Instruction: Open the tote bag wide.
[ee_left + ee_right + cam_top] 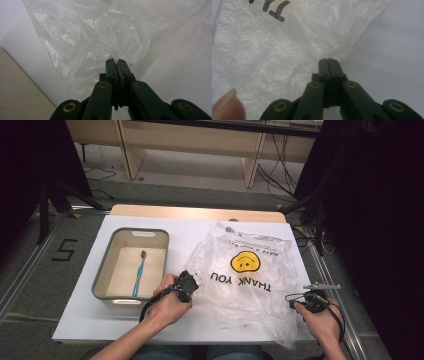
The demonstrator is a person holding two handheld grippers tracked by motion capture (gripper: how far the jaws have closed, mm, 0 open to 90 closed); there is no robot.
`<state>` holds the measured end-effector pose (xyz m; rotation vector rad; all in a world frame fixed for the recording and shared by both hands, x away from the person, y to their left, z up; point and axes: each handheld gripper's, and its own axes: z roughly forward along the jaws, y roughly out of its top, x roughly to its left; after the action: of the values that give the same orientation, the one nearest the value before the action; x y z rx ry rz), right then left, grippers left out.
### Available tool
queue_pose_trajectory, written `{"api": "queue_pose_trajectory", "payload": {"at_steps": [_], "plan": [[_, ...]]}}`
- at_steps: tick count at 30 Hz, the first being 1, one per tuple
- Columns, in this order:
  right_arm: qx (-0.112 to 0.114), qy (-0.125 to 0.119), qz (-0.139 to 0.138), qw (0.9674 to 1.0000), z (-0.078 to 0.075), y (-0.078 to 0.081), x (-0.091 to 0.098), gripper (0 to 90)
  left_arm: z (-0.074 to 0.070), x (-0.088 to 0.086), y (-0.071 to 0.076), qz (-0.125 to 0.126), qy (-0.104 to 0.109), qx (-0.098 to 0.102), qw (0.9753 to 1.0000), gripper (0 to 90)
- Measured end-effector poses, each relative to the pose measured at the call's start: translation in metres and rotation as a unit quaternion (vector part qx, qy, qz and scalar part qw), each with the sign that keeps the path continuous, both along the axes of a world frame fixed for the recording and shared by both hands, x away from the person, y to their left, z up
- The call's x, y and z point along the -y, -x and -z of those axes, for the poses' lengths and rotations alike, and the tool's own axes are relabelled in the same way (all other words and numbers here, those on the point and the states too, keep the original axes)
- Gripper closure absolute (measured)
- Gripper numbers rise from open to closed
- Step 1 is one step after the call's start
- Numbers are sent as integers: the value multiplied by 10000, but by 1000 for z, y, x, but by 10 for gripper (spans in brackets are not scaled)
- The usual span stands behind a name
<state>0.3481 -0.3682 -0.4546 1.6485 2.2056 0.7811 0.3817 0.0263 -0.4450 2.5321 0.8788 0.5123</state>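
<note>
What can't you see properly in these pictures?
- High view: small print on the plastic bag above the smiley is too tiny to read.
- High view: the left claw tips are hidden by its own body.
- Right gripper view: the bag's lettering is cut off by the top edge.
- High view: toothbrush bristles too small.

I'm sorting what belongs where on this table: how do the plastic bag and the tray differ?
The plastic bag is thin, see-through and crumpled, lying flat; the tray is a stiff, opaque box with grey-rimmed upright walls. The bag carries a yellow smiley and THANK YOU print; the tray is plain. The left gripper and right gripper pinch the bag's edges; the tray is untouched and holds a blue toothbrush. Both rest on the white table.
</note>
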Motion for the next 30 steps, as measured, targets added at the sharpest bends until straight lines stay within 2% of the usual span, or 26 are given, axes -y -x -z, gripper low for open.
{"api": "queue_pose_trajectory", "payload": {"at_steps": [2, 3, 4, 7, 8, 9, 11, 15, 16, 20, 24, 25, 26, 28, 29, 30], "plan": [[23, -79, 58, 9999, -1, 0, -1, 900, -1, 2, -13, -208, 51, 74, 9997, 894], [23, -79, 58, 9999, -1, 0, -1, 900, -1, 2, -13, -208, 51, 74, 9997, 893], [27, -98, 62, 9999, -1, -1, -3, 900, -2, 3, -21, -342, 75, 111, 9993, 893], [14, -147, 67, 9999, 0, -1, -5, 900, -3, 3, -30, -454, 109, 140, 9988, 893], [-6, -166, 41, 9999, 1, -2, -7, 900, -6, 2, -38, -550, 146, 190, 9982, 892], [-6, -166, 41, 9999, 1, -2, -7, 900, -6, 2, -38, -550, 146, 190, 9982, 890], [-45, -200, 9, 9998, 2, -2, -10, 900, -8, 2, -45, -698, 392, 54, 9968, 888], [-93, -252, -20, 9996, 1, -1, -15, 900, -14, 7, -53, -765, 585, 134, 9953, 870], [-38, -229, -34, 9997, 0, -1, -16, 900, -15, 8, -54, -801, 633, 147, 9947, 867], [-57, -241, -37, 9997, 1, 0, -15, 900, -17, 14, -61, -886, 662, 285, 9935, 865], [-70, -242, -49, 9997, 2, 0, -16, 900, -15, 16, -65, -983, 722, 306, 9921, 847], [-78, -241, -51, 9997, 2, 0, -16, 900, -15, 16, -67, -1005, 710, 342, 9918, 835], [-126, -255, -93, 9996, 2, 1, -18, 900, -16, 16, -69, -1088, 791, 374, 9902, 805], [-150, -247, -153, 9995, 3, 2, -20, 900, -16, 16, -70, -1116, 810, 418, 9896, 714], [-150, -247, -153, 9995, 3, 2, -20, 900, -17, 15, -70, -1128, 852, 489, 9887, 714], [-216, -297, -209, 9991, 2, 3, -24, 895, -19, 15, -70, -1147, 895, 565, 9877, 577]]}}
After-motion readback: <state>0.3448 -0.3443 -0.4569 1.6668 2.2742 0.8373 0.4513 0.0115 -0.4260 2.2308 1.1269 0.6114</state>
